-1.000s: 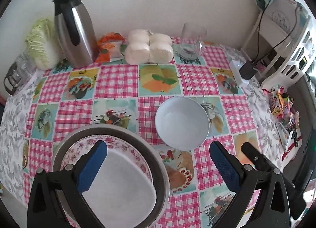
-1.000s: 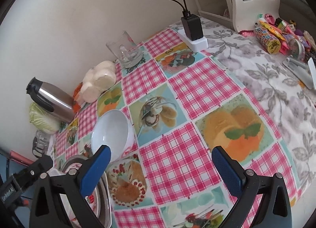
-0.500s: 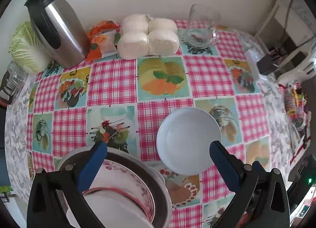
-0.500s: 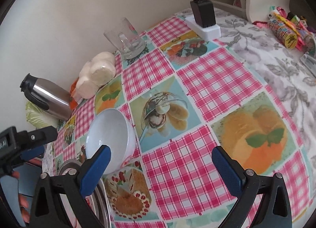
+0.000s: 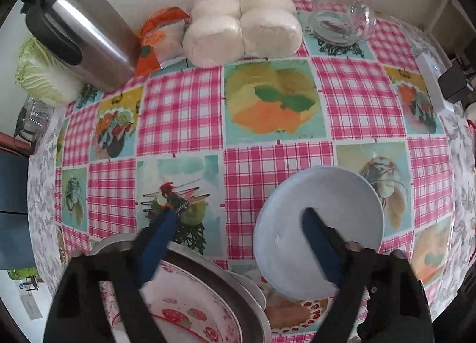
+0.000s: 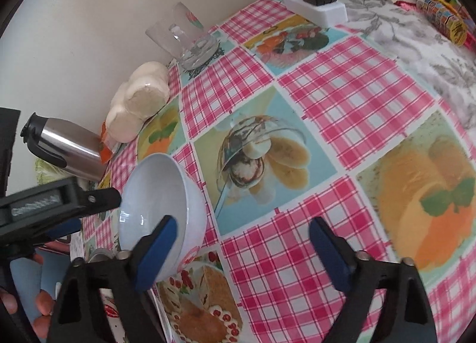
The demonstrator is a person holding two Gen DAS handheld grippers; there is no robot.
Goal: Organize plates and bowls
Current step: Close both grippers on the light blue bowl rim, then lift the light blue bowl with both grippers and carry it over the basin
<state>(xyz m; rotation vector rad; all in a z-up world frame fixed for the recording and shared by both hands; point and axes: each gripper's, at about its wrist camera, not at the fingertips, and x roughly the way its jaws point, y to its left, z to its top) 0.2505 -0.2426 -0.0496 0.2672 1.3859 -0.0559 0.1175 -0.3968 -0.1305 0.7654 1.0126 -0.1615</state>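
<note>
Item: pale blue-white round bowl (image 5: 319, 230), resting on the pink-checked picture tablecloth (image 5: 276, 161), appearing tipped in the right wrist view, just right of the round grey metal basin (image 5: 235, 286) that holds a white plate with a red floral rim (image 5: 190, 307). Left gripper (image 5: 238, 224): jaws spread wide; its right blue-padded finger lies over the bowl's hollow, its left finger over the basin's edge; contact with the bowl cannot be told. Right gripper (image 6: 241, 244): jaws wide apart, nothing between them, left finger in front of the bowl's near wall, right finger over bare cloth. Left wrist view alone shows basin and plate clearly, plus the green cabbage (image 5: 41, 78). Right wrist view alone shows the bowl's outer wall and the left tool's black body beside it. Both views show: steel thermos jug (image 5: 80, 30), white buns (image 5: 241, 33), clear glass mug (image 5: 342, 6).
</note>
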